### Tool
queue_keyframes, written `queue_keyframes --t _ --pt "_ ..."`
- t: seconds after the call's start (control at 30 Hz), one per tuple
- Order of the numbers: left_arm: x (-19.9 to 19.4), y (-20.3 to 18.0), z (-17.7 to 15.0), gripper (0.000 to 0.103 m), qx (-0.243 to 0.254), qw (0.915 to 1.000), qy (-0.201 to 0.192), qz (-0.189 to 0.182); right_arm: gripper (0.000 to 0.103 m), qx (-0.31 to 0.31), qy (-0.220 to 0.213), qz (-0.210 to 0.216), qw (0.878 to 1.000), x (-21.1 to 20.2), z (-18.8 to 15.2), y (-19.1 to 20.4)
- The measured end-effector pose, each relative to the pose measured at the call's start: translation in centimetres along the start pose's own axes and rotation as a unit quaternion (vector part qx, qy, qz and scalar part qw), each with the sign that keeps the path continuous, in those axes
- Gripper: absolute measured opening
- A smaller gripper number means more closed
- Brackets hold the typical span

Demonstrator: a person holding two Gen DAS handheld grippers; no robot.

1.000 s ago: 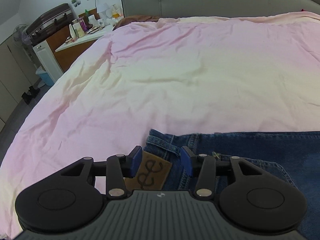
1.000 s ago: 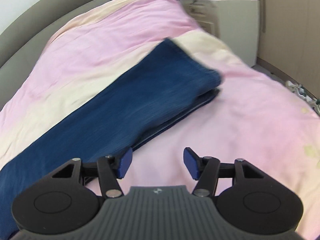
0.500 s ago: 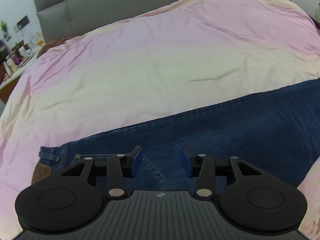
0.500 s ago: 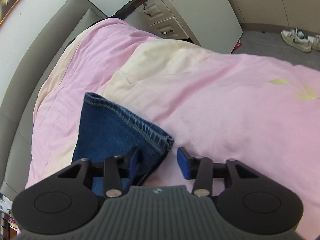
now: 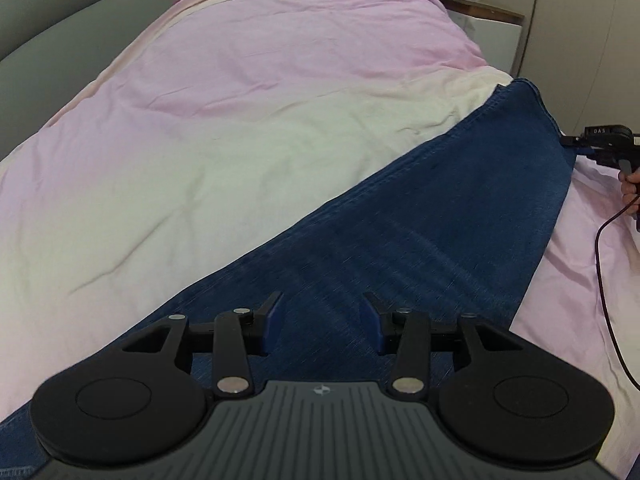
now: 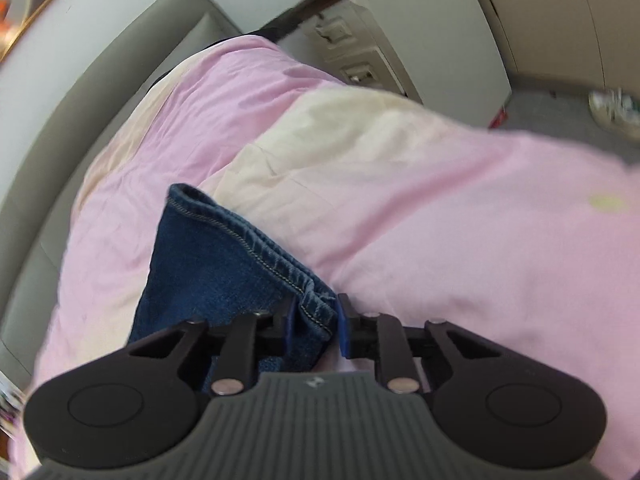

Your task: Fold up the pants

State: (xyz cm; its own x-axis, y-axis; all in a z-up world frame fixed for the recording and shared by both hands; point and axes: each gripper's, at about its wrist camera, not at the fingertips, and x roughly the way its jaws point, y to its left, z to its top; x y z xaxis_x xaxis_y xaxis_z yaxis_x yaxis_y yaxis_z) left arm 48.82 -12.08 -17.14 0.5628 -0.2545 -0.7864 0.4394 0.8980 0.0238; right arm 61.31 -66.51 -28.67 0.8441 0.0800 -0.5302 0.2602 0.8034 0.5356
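Note:
Dark blue jeans (image 5: 440, 208) lie stretched across a pink and cream duvet (image 5: 240, 120), legs stacked, running to the far right. My left gripper (image 5: 320, 308) hovers open over the middle of the legs with nothing between its fingers. At the leg end, my right gripper (image 6: 316, 318) is closing its jaws, and the stitched hem corner (image 6: 316, 308) fills the gap between the blue pads. The left wrist view also catches the right gripper (image 5: 570, 144) at that hem, with a hand (image 5: 630, 188) behind it.
A grey padded headboard (image 5: 48, 20) curves along the far side of the bed. A white bedside cabinet (image 6: 360, 72) stands past the bed corner, and shoes (image 6: 616, 108) lie on the floor. A dark cable (image 5: 604, 280) trails across the duvet at right.
The left gripper has swept from the waistband patch along the jeans to mid-leg. The right gripper reached the hem corner and its jaws narrowed around it.

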Motion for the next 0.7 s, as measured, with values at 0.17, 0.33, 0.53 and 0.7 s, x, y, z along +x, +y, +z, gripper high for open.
queue_keyframes --t 0.17,0.33,0.53,0.7 --pt "4.5 -1.6 1.8 0.044 0.019 0.9998 -0.001 0.002 0.015 -0.061 -0.016 0.0 0.998 -3.4 2.0 2.6" --pt "8.2 -1.2 2.3 0.034 0.008 0.999 0.006 0.045 0.014 -0.097 -0.015 0.004 0.995 -6.0 4.1 6.0" --pt "9.4 -1.1 2.8 0.026 -0.006 0.9965 0.004 0.083 0.014 -0.127 -0.033 0.034 0.991 -9.3 6.0 11.4" --pt "5.4 -0.3 3.0 0.027 -0.022 0.9959 -0.002 0.088 0.009 -0.154 -0.041 0.065 0.985 -12.7 6.7 17.4"
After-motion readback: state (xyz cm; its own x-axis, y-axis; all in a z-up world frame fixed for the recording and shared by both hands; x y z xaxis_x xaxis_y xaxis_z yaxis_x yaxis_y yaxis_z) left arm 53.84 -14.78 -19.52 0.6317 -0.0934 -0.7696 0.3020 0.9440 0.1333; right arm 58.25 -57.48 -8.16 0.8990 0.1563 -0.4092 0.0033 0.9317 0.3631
